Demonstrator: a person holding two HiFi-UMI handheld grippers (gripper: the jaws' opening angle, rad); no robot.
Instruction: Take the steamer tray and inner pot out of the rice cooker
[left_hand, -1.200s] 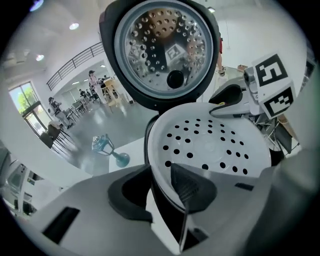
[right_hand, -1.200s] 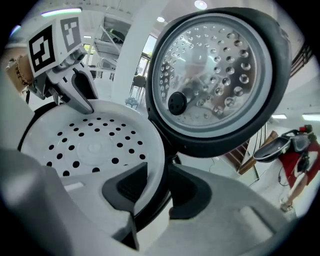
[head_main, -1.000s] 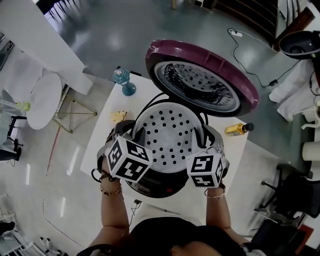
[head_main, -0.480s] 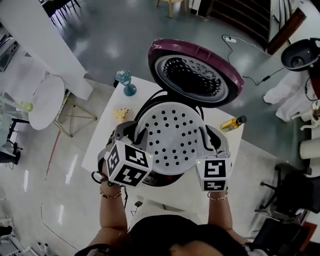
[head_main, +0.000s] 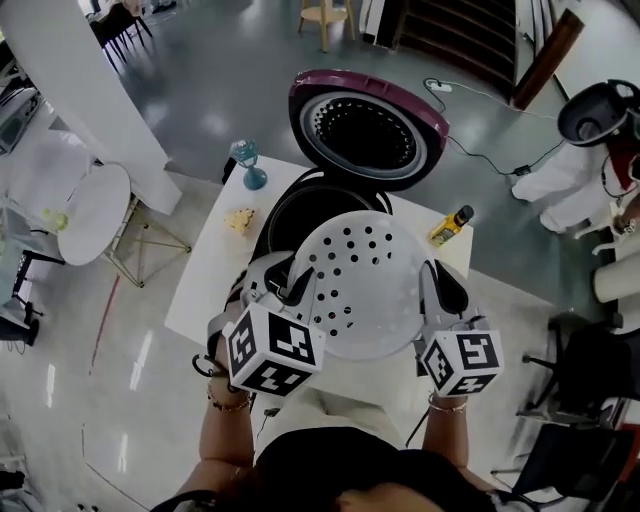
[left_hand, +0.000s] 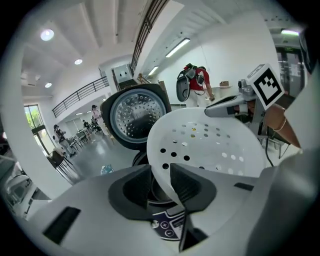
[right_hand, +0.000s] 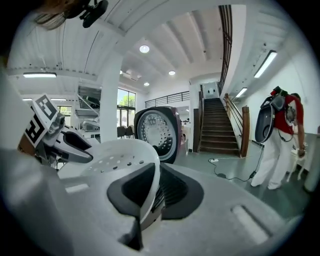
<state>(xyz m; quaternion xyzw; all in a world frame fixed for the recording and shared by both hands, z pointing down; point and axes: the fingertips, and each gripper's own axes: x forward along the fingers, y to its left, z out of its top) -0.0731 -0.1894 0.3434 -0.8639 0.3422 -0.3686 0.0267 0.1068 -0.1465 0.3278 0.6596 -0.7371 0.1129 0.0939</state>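
The white perforated steamer tray hangs in the air in front of the black rice cooker, whose maroon lid stands open. My left gripper is shut on the tray's left rim. My right gripper grips the right rim, its jaws still closing on it. In the left gripper view the cooker's control panel shows below the left gripper. The right gripper view shows the rim edge-on inside the right gripper. The cooker's opening is dark, and I cannot make out the inner pot.
On the white table stand a teal object, a crumpled yellowish thing and a yellow bottle. A round white side table is at the left. A person in white stands at the right.
Both grippers have risen and come toward me with the steamer tray, which has left the top of the cooker; the cooker's dark opening now shows behind it.
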